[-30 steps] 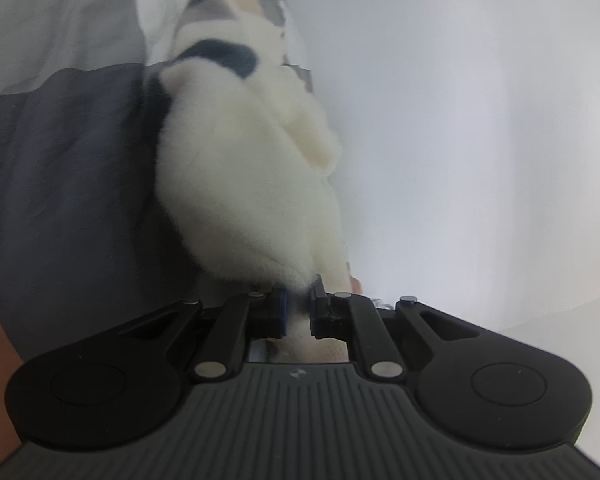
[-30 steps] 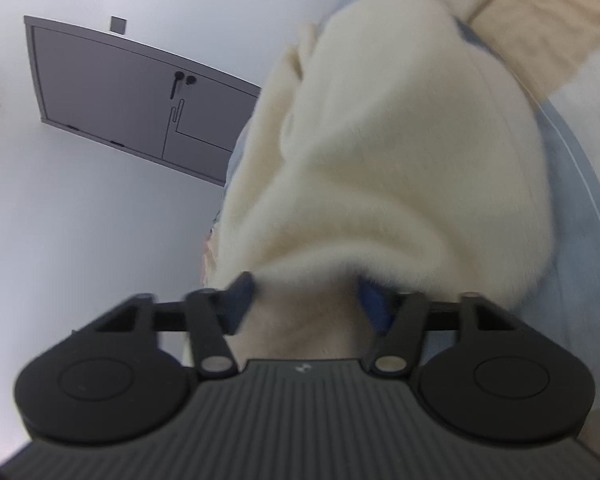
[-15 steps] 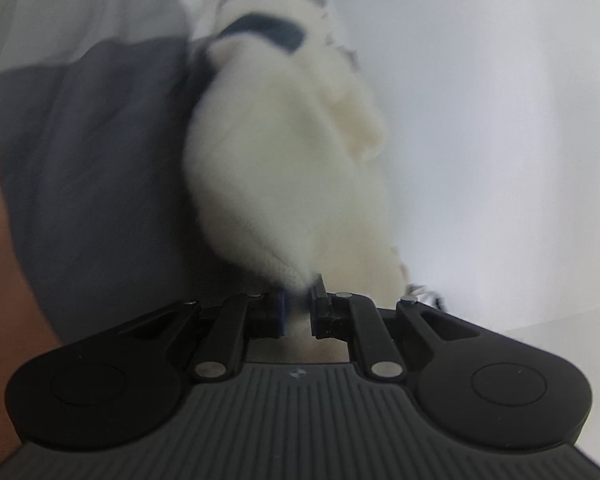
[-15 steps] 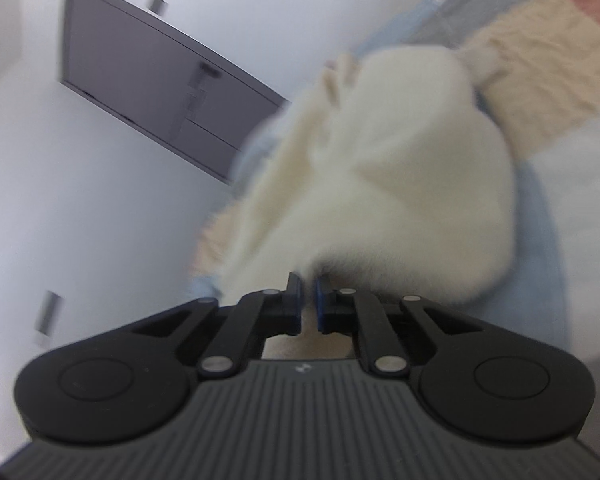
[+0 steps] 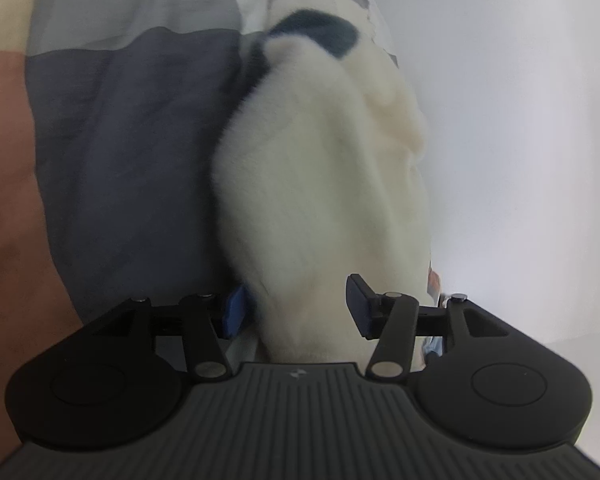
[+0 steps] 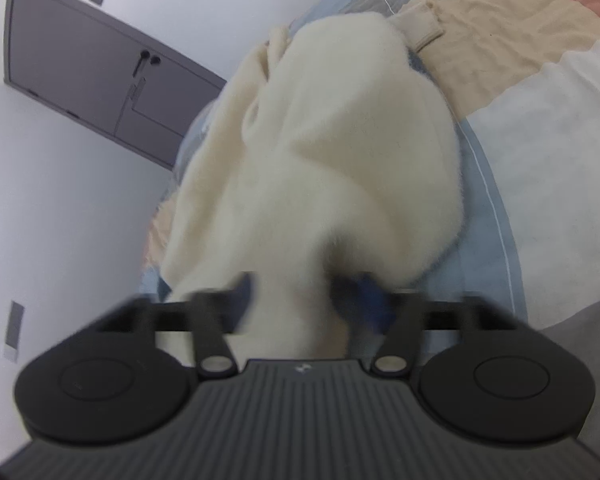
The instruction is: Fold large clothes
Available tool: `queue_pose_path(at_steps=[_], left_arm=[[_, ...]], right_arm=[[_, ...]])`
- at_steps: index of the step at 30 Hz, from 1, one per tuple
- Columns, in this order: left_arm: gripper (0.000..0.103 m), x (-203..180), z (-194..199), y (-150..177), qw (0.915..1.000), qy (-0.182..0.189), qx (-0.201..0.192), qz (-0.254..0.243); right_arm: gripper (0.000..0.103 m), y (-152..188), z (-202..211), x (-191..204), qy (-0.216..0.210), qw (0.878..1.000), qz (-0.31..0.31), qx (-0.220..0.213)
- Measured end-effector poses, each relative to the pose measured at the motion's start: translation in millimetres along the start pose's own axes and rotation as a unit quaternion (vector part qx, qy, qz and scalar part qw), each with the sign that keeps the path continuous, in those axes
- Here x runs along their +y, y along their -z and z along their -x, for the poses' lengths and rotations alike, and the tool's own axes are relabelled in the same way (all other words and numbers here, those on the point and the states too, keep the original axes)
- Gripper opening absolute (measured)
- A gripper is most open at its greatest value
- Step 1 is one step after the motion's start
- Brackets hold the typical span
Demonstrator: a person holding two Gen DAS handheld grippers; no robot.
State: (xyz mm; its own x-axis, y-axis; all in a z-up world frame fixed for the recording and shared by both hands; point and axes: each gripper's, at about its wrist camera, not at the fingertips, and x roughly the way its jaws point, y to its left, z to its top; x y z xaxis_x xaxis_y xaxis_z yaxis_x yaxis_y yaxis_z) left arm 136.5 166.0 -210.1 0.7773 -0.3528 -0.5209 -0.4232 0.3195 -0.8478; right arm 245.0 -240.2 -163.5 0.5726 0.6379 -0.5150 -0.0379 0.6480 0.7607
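A fluffy cream garment [image 5: 320,184] with dark navy patches near its far end lies bunched on a patchwork bedspread [image 5: 132,152]. My left gripper [image 5: 296,308] is open, and the garment's near end lies loosely between its spread fingers. In the right wrist view the same cream garment [image 6: 324,168] lies heaped in front of my right gripper [image 6: 304,300], which is open with fabric between its blurred fingers.
The bedspread has dark grey, rust, tan, white and light blue [image 6: 484,216] panels. A white wall [image 5: 520,140] rises beside the bed. A grey door [image 6: 88,64] is set in the wall in the right wrist view.
Both grippers were shut on the garment half a second ago and have opened. The right gripper was open one second ago, shut, then opened again. The garment has dropped onto the bed.
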Motion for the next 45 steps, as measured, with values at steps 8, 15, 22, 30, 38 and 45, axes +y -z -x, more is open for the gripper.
queue_pose_path(at_steps=[8,15,22,30,38,45], left_arm=[[0.058,6,-10,-17,0.9998,-0.008,-0.020,-0.002],[0.016,-6,-9,-20,0.9984,0.011,-0.026,-0.048],[0.012,-37,42,-8,0.9849,0.120,-0.067,-0.105],[0.011,-94,104,16,0.9497,0.234,-0.120,-0.170],[0.012,-172,186,34,0.9169,0.292,-0.171,-0.212],[0.012,-261,266,50,0.8740,0.359,-0.218,-0.245]], right_arm=[[0.070,-9,-21,-10,0.005,1.000,-0.023,-0.006],[0.033,-21,-53,0,0.007,1.000,0.029,0.001],[0.011,-18,3,20,-0.045,0.995,0.058,-0.069],[0.010,-26,104,68,-0.136,0.973,0.115,-0.149],[0.010,-56,184,140,-0.196,0.950,0.161,-0.185],[0.010,-89,255,214,-0.240,0.926,0.197,-0.215]])
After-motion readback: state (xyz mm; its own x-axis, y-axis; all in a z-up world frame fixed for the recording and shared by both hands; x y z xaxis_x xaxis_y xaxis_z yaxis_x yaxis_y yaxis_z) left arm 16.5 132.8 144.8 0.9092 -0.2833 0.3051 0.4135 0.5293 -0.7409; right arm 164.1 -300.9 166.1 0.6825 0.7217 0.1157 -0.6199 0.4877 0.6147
